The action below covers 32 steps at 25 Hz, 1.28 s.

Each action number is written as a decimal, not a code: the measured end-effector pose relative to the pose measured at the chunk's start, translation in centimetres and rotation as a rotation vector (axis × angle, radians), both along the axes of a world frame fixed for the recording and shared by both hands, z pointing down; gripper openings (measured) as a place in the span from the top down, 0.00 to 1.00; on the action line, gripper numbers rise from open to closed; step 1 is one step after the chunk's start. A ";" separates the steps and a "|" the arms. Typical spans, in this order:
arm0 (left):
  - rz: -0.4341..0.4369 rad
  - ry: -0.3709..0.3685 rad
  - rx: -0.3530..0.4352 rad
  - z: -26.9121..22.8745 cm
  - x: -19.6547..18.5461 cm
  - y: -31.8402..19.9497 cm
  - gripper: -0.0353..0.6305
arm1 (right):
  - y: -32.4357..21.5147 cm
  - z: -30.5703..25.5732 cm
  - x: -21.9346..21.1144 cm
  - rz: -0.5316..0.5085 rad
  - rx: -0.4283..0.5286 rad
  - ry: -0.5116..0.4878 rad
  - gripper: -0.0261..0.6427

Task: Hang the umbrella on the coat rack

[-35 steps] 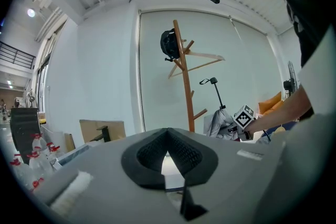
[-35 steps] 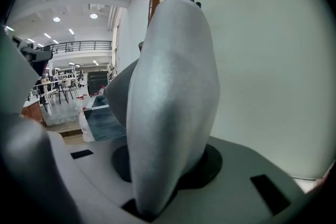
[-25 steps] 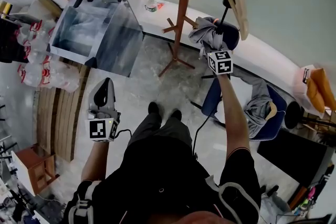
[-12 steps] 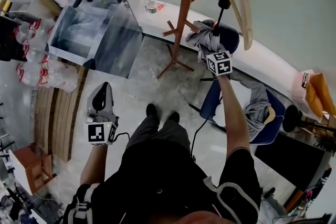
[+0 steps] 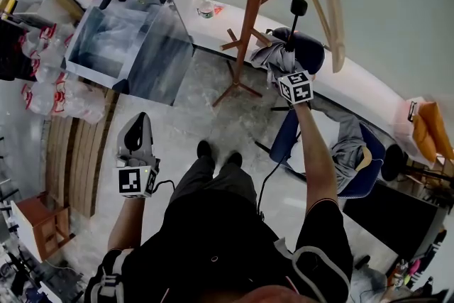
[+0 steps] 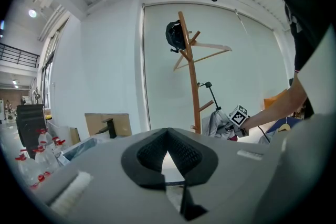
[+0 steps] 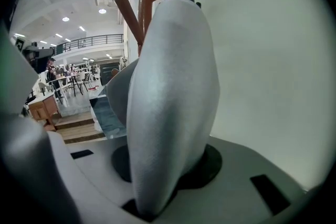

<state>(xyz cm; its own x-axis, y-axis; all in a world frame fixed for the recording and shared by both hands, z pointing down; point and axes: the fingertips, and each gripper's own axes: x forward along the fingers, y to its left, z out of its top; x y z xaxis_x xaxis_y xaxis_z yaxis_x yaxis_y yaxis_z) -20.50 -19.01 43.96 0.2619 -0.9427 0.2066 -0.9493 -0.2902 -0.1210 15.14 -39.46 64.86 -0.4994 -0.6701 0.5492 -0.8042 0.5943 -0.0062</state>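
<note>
Umbrella (image 7: 168, 92) pinched by right gripper (image 5: 285, 67) fingers near coat rack (image 5: 250, 18); left gripper (image 6: 168, 136) fingers closed, empty.

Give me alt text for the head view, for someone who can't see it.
From above, the right gripper clamps a folded grey umbrella beside the wooden coat rack, not yet hung. The left gripper, shut and empty, is held low at the picture's left.
</note>
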 end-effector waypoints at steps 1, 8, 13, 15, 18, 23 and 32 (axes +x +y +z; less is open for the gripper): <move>-0.001 -0.001 -0.002 0.2 -0.1 0.1 0.94 | 0.0 0.1 0.0 0.004 0.001 -0.003 0.83; -0.003 -0.003 -0.001 0.3 0.2 0.2 0.94 | 0.3 1.4 -0.8 0.005 -0.006 -0.016 0.83; 0.015 -0.003 0.017 0.2 0.5 0.2 0.94 | 0.8 2.3 -1.4 0.002 -0.010 -0.016 0.83; 0.016 0.025 0.032 -0.3 1.1 -0.1 0.94 | 0.8 2.6 -1.7 0.007 -0.003 -0.012 0.83; 0.039 0.023 0.030 0.5 1.5 -0.2 0.94 | 0.9 3.0 -1.9 0.021 0.012 -0.007 0.83; 0.090 0.054 0.040 1.0 3.2 -1.1 0.94 | 1.1 3.4 -2.3 0.039 0.024 -0.002 0.83; 0.176 0.087 0.047 1.8 6.2 -2.5 0.94 | 1.1 4.1 -2.9 0.070 0.028 -0.007 0.83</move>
